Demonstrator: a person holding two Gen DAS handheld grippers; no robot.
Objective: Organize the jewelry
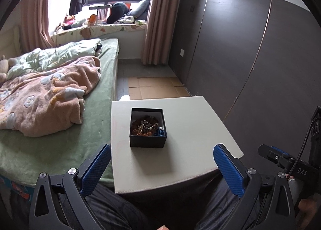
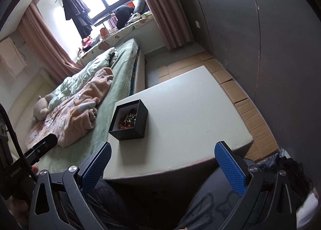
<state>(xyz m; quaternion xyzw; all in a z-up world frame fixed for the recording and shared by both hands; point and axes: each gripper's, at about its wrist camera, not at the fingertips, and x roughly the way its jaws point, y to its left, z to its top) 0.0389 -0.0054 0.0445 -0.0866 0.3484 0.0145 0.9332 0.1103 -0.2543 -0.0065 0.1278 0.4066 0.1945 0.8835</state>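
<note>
Jewelry [image 1: 147,126] lies heaped in a black box [image 1: 148,141] at the frame's center, on the white desk [image 1: 190,129]; nothing loose shows on the desk, so the gathering looks done or nearly so. Both the left tool [image 1: 161,166] and right tool [image 2: 162,166] sit spread wide and empty at the bottom of their frames, well apart from the box.

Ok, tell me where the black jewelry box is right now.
The black jewelry box sits open on the white table, toward its bed-side edge, ahead of both open grippers. In the right wrist view it lies left of centre, next to the green bed.
</note>
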